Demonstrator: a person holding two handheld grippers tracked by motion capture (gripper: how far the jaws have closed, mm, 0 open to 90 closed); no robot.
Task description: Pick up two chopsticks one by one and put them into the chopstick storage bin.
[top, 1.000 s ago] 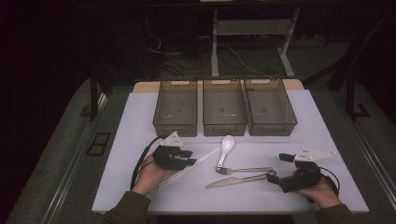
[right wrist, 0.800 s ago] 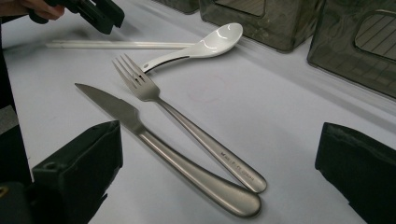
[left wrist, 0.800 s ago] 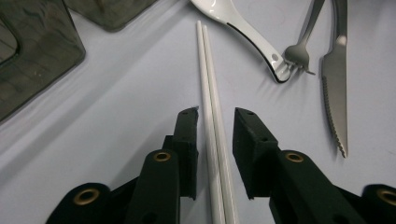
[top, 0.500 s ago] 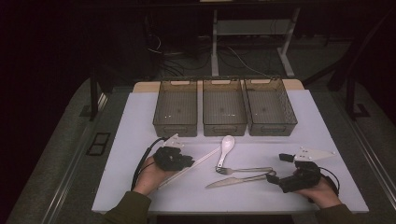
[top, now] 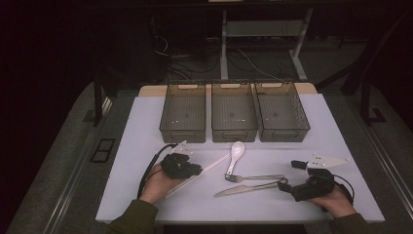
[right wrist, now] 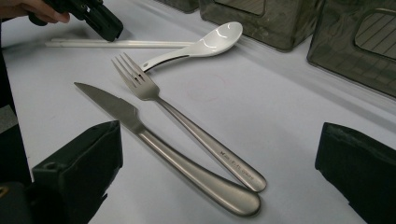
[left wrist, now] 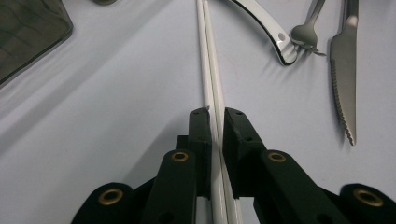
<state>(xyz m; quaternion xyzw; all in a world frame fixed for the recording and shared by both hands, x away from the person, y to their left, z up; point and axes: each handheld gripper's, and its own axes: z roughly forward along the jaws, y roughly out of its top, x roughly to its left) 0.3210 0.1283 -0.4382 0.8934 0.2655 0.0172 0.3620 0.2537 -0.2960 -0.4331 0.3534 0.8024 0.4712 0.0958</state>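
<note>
In the high view the left gripper and its hand cover the near part of the chopsticks, and the pair reads as one pale line. The left gripper view cuts off their far tips at the top edge. There the chopsticks run straight between the two black jaws, which have just been closing and now pinch them at the sides. They lie on the table, just left of the spoon. The right gripper stands wide open near the knife handle, right of the spoon.
</note>
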